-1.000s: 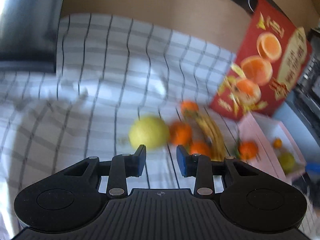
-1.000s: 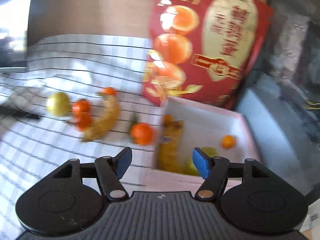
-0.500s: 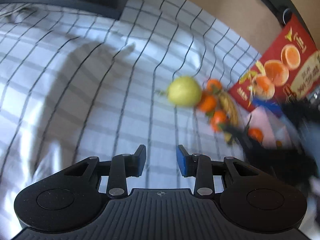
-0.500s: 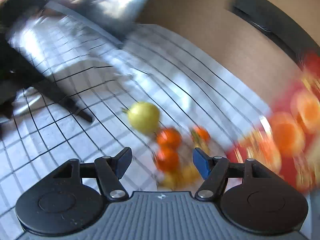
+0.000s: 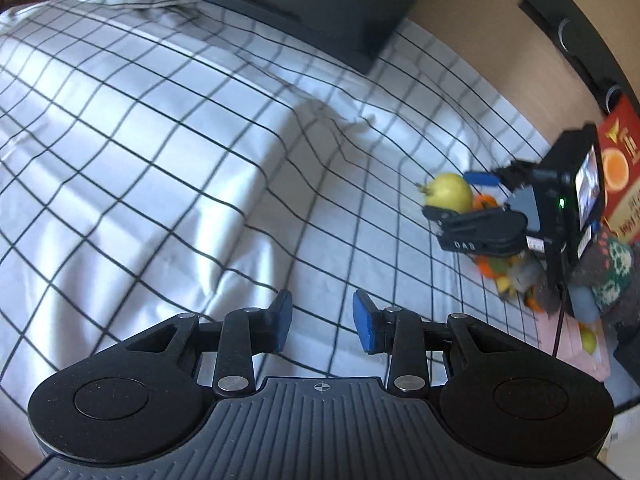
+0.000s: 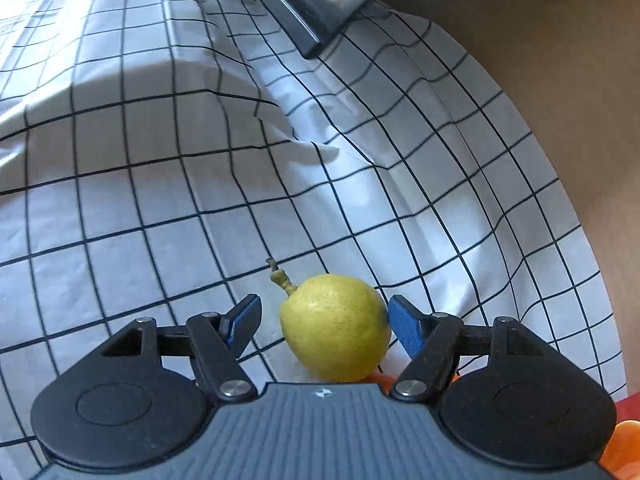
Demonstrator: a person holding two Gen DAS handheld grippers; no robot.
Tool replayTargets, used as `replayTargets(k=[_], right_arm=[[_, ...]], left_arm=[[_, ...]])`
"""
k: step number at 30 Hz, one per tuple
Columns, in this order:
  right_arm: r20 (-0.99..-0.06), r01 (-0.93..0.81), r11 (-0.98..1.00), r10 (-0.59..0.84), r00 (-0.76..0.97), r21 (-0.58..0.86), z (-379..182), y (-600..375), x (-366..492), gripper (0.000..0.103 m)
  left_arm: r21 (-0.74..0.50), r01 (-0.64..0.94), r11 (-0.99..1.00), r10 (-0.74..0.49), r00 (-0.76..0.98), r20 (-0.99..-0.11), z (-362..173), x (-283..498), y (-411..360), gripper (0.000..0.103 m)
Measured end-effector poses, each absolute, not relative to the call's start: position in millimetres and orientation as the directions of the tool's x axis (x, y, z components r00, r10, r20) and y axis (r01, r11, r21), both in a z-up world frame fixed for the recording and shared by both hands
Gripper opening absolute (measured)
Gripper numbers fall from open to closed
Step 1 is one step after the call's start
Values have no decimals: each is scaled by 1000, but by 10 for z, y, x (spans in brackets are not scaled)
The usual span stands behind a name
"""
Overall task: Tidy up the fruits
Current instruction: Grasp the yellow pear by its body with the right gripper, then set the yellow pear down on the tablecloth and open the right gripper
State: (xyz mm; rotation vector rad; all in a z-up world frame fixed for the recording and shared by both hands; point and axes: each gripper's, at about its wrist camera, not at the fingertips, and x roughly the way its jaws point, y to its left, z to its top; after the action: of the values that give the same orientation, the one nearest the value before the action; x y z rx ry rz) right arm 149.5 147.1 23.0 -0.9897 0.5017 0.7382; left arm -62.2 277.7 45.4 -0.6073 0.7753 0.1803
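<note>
A yellow-green pear [image 6: 335, 326] with a stem lies on the checked cloth [image 6: 160, 200]. My right gripper [image 6: 324, 326] is open, its blue pads on either side of the pear; the right pad touches or nearly touches it, the left pad stands apart. In the left wrist view the same pear [image 5: 448, 191] lies at the right with the right gripper [image 5: 476, 200] around it. Small oranges [image 5: 485, 201] and a banana [image 5: 505, 280] lie behind, partly hidden. My left gripper [image 5: 322, 322] is open and empty above bare cloth.
A red fruit box [image 5: 620, 168] stands at the far right. A pink-rimmed box [image 5: 576, 344] holding a yellow fruit sits below it. A dark monitor base [image 5: 320, 4] stands at the back. A wooden wall runs along the right.
My right gripper has swung left and come down around the pear. My left gripper has pulled back and left, away from the fruit.
</note>
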Motion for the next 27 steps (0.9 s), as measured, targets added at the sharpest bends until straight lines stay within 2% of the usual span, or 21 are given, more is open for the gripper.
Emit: replayTargets(k=[3,5,7,12,19,22,27], right_arm=[[-672,-725,371,285,684,-581,174,1514,1570,68],[-654,-687,399,240,717,-607,134,1537,1615,59],[-655,-676,447,230,720,-586,144,1503,1645,59],[-692,-685,613,292,660,-395,362,1271,1592,59],[-693,-666,745,470,547,-21,647,606,1035,59],[-683,-639,768,488,544,40,551,341,701,59],[-694,-550,832,442,568,79,347,13,407,59]], left_arm=[[-450,-370,813,-66,709,-702,444,-626,2778,37],[-448,-366,815,-73,704,-707,426,-625,2762,37],[-452,-356,818,-82,705,-704,409,-613,2743,37],[-453,-334,827,-111,692,-713,362,-529,2671,37],[-458,-259,851,-166,694,-701,390,-278,2487,37],[-453,-219,864,-199,678,-708,353,-161,2360,37],[-444,-114,889,-272,649,-710,322,16,2039,37]])
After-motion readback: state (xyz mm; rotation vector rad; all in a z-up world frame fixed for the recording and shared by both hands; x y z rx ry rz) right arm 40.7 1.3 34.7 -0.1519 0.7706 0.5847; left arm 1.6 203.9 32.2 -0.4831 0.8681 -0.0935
